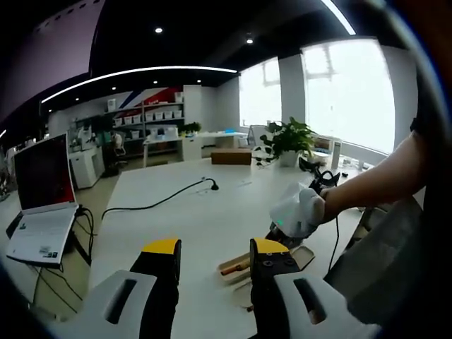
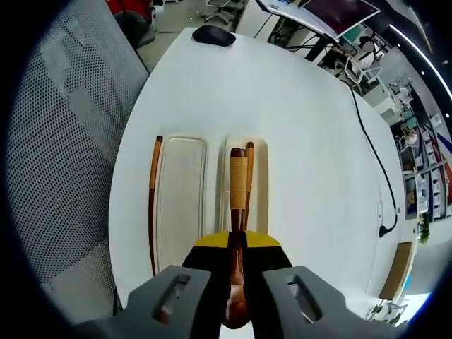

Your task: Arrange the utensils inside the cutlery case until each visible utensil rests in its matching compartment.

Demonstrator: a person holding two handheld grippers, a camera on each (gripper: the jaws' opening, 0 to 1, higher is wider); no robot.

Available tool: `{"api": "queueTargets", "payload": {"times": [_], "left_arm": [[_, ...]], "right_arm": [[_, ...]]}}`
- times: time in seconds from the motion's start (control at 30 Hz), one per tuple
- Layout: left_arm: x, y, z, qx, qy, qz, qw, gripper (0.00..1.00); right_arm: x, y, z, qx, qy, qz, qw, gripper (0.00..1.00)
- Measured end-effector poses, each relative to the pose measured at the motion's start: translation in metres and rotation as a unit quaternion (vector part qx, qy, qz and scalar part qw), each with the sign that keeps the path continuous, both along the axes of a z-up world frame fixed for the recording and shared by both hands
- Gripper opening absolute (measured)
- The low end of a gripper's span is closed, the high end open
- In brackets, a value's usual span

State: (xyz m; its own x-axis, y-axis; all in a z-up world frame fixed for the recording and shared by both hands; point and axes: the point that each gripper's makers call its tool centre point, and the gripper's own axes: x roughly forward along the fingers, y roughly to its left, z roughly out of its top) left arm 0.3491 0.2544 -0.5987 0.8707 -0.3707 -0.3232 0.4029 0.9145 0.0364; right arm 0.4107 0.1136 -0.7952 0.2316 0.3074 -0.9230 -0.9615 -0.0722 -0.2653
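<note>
Right gripper view: right claw (image 2: 237,247) grips spoon (image 2: 238,185) over case (image 2: 256,185), w/ chopstick (image 2: 152,194) beside lid (image 2: 180,198).

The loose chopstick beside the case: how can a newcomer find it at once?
On the white table, in the right gripper view, two pale case halves lie side by side. The chopstick is the thin brown stick along the outer edge of the empty half, outside it, away from the wrapped-handle utensil that the right gripper grips.
</note>
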Motion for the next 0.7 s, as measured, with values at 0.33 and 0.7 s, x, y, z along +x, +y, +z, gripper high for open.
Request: {"api": "queueTargets", "payload": {"times": [0.33,0.7], "left_arm": [[0.000,0.000,-0.001,0.003,0.001,0.000,1.0000,0.39],[0.000,0.001,-0.002,0.002,0.002,0.000,1.0000,0.39]], "right_arm": [[0.005,0.005,-0.008,-0.008,0.003,0.008,0.9999,0.01],[0.008,0.008,-0.014,-0.013,0.010,0.013,0.9998,0.01]]}}
